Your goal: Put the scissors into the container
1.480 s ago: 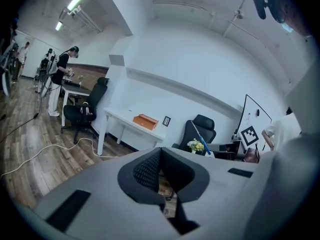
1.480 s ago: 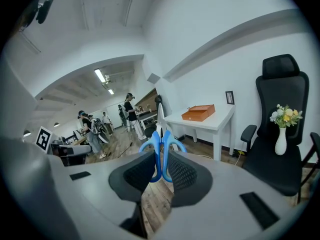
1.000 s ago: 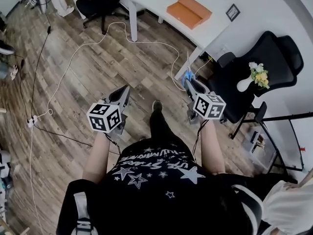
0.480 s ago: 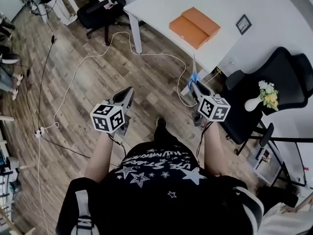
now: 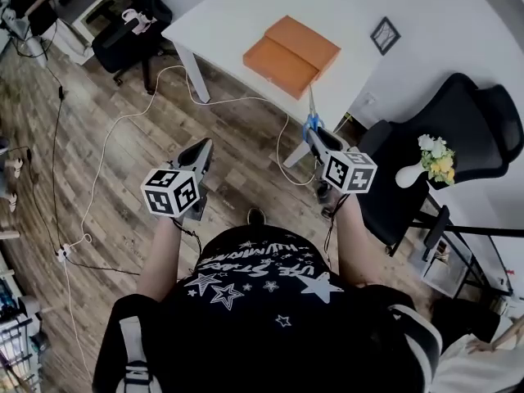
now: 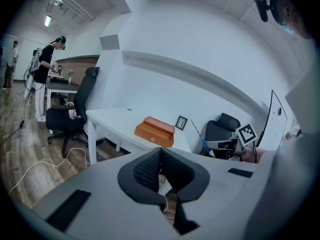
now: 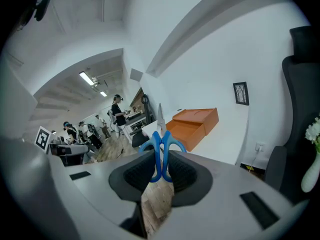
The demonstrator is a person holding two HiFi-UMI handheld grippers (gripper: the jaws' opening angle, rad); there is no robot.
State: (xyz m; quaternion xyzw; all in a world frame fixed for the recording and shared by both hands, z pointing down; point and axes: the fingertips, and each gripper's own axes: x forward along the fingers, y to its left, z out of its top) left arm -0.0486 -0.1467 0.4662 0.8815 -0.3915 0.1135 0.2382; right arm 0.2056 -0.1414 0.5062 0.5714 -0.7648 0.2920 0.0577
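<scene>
Between jaws of the clenched right tool, blue scissors, blades forward; left tool closed, empty.

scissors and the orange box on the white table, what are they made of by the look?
Blue-handled scissors: handles look like smooth moulded plastic, evenly coloured; the thin pale blade reads as bare metal.
Orange box-shaped container: flat matte faces, crisp edges, likely card or painted wood; the pictures leave it open.
</scene>
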